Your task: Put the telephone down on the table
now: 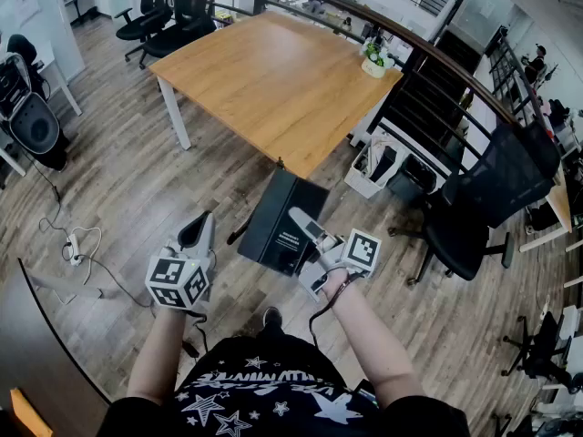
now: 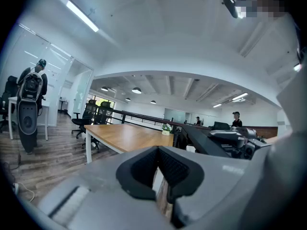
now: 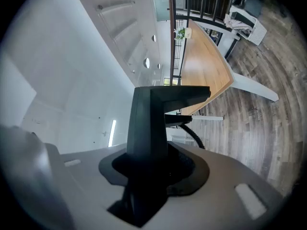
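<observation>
The black telephone (image 1: 282, 221) is a flat dark slab held in the air over the wooden floor, short of the table's near corner. My right gripper (image 1: 308, 228) is shut on its right edge. In the right gripper view the telephone (image 3: 156, 123) stands up between the pads (image 3: 189, 169), with its coiled cord (image 3: 194, 137) hanging beside it. The wooden table (image 1: 273, 80) lies ahead, its top bare near me. My left gripper (image 1: 199, 233) hovers to the left of the telephone, apart from it. Its pads (image 2: 180, 169) meet with nothing between them.
A small potted plant (image 1: 375, 57) stands at the table's far right corner. A black office chair (image 1: 483, 208) and a white basket (image 1: 378, 167) are to the right. A curved railing (image 1: 428, 98) runs behind. A power strip with cable (image 1: 73, 244) lies on the floor at left.
</observation>
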Demonstrator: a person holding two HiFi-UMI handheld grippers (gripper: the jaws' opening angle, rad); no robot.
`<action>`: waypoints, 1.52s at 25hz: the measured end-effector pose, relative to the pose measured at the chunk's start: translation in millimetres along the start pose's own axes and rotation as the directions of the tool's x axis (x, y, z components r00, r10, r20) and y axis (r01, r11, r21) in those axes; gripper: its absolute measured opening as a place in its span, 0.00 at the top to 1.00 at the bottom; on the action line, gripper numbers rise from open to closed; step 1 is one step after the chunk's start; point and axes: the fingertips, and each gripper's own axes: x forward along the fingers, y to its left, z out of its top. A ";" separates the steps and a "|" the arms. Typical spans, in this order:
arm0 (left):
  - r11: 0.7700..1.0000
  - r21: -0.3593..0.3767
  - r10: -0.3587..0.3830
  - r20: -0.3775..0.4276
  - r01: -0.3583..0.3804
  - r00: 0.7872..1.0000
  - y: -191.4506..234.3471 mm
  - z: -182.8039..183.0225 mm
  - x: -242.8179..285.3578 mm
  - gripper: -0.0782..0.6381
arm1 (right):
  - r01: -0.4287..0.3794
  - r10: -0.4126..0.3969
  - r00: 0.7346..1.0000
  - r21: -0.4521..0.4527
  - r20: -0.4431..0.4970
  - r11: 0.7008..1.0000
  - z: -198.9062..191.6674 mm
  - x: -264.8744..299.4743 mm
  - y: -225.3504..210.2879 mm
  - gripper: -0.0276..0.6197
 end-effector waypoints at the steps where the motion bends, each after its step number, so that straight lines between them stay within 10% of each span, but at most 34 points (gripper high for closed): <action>1: 1.000 0.002 -0.003 0.001 0.003 1.000 0.1 -0.9 -4.4 0.89 | -0.002 0.002 1.000 0.001 0.002 1.000 -5.2 -1.0 0.7 0.70; 25: 1.000 -0.019 0.023 -0.023 -0.023 0.999 43.4 -24.6 -99.1 0.89 | 0.017 -0.017 1.000 0.011 -0.006 1.000 -82.1 4.8 14.3 0.70; 38: 0.999 -0.047 0.003 -0.041 -0.005 0.999 98.6 -26.4 -45.4 0.89 | -0.001 0.002 1.000 0.034 -0.021 0.999 -50.6 74.1 -18.9 0.70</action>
